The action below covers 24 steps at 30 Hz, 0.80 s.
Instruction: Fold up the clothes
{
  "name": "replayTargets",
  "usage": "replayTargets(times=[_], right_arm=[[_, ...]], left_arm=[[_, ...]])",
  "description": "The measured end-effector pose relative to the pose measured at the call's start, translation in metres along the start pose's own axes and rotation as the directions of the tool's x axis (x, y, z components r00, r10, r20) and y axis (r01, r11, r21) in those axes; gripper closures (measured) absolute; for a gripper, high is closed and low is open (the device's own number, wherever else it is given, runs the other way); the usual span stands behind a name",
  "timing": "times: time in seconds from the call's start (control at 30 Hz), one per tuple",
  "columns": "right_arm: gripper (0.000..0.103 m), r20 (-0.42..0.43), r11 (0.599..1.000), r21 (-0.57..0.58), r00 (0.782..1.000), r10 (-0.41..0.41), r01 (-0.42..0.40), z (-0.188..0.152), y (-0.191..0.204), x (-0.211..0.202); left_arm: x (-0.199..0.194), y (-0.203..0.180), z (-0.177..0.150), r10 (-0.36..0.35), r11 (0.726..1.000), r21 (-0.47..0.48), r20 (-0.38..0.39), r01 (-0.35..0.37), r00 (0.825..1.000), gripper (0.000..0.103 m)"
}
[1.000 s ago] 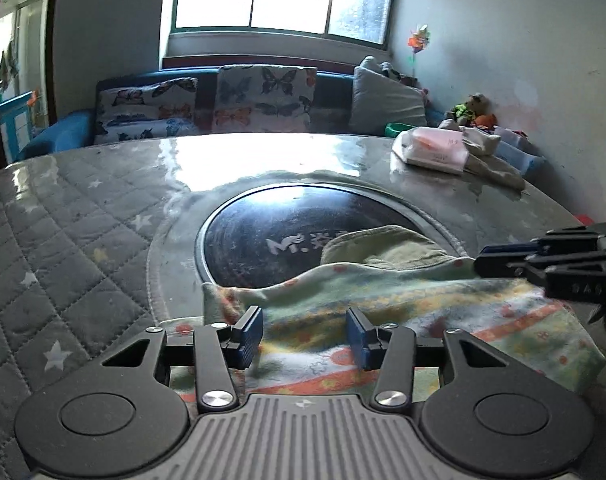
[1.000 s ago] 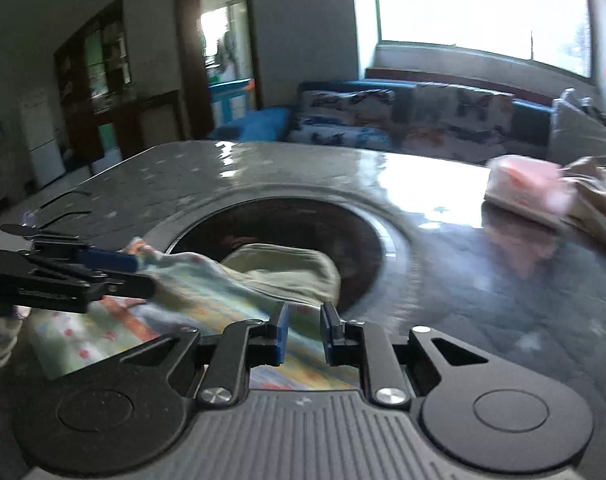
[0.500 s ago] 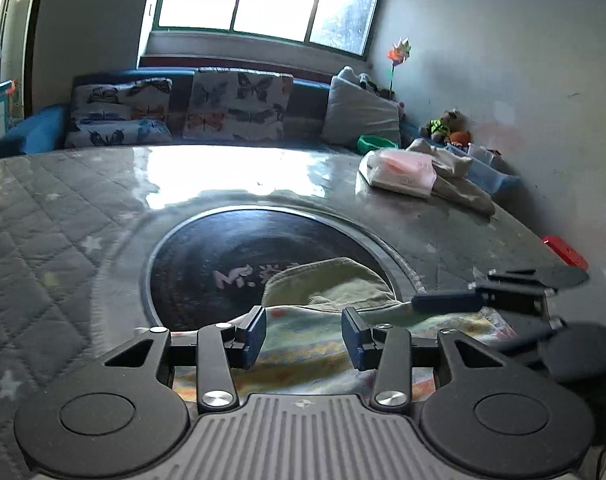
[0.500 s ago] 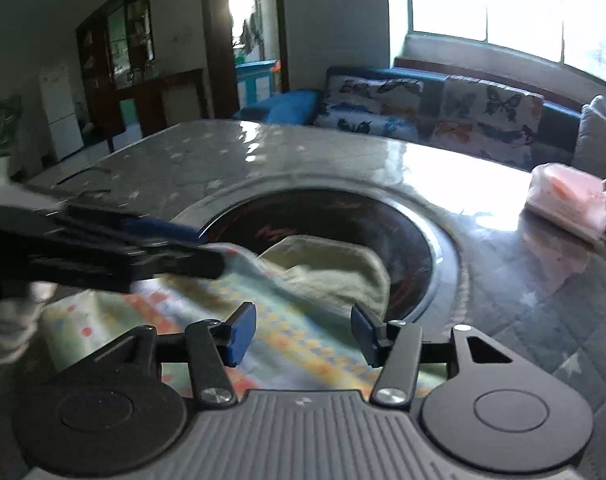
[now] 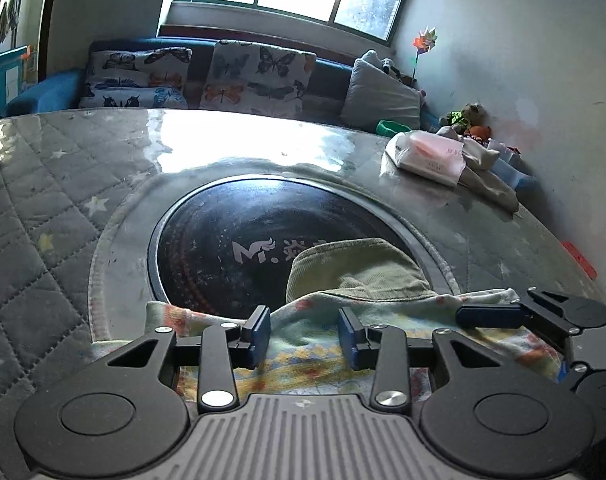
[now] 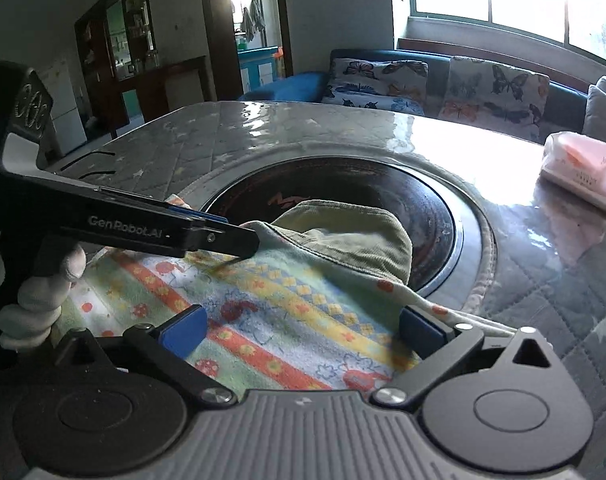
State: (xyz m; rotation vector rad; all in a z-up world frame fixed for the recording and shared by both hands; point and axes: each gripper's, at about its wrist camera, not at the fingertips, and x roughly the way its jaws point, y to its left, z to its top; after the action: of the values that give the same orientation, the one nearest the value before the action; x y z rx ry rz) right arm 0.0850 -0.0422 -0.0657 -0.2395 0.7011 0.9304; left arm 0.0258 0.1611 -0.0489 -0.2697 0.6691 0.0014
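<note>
A small patterned garment (image 6: pixel 303 320) with orange, yellow and green stripes lies spread at the near edge of the table; its olive-green part (image 5: pixel 355 272) reaches onto the dark round plate (image 5: pixel 223 248). My left gripper (image 5: pixel 304 336) hovers open just above the garment's far edge, with nothing between its blue pads. In the right wrist view the left gripper (image 6: pixel 239 240) shows side-on, held by a gloved hand (image 6: pixel 39 292). My right gripper (image 6: pixel 301 330) stands wide open over the striped cloth. One of its blue fingers (image 5: pixel 487 316) reaches in from the right in the left wrist view.
A grey quilted cover (image 5: pixel 35 184) under glossy plastic tops the table. A pink-and-white tissue pack (image 5: pixel 427 156) and a beige cloth (image 5: pixel 487 176) sit at the far right. A sofa with butterfly cushions (image 5: pixel 259 76) stands behind the table, below the window.
My right gripper, nearly shut at the garment's edge a second ago, has opened wide. The cloth now lies flatter. My left gripper stayed open and shifted slightly.
</note>
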Motion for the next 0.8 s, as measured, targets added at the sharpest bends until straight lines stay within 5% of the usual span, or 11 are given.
replayTargets(times=[0.4,0.8], right_arm=[[0.000,-0.071,0.997,0.043,0.995,0.072,-0.069,0.009,-0.005,0.007],[0.000,0.034,0.985,0.149,0.996,0.085,-0.089,0.008,-0.001,-0.011]], left_arm=[[-0.050,-0.009,-0.007,-0.056,0.998,-0.005,0.093,0.057,0.994,0.061],[-0.078,0.001,-0.038,-0.034,0.997,-0.067,0.079,0.040,0.996,0.056]])
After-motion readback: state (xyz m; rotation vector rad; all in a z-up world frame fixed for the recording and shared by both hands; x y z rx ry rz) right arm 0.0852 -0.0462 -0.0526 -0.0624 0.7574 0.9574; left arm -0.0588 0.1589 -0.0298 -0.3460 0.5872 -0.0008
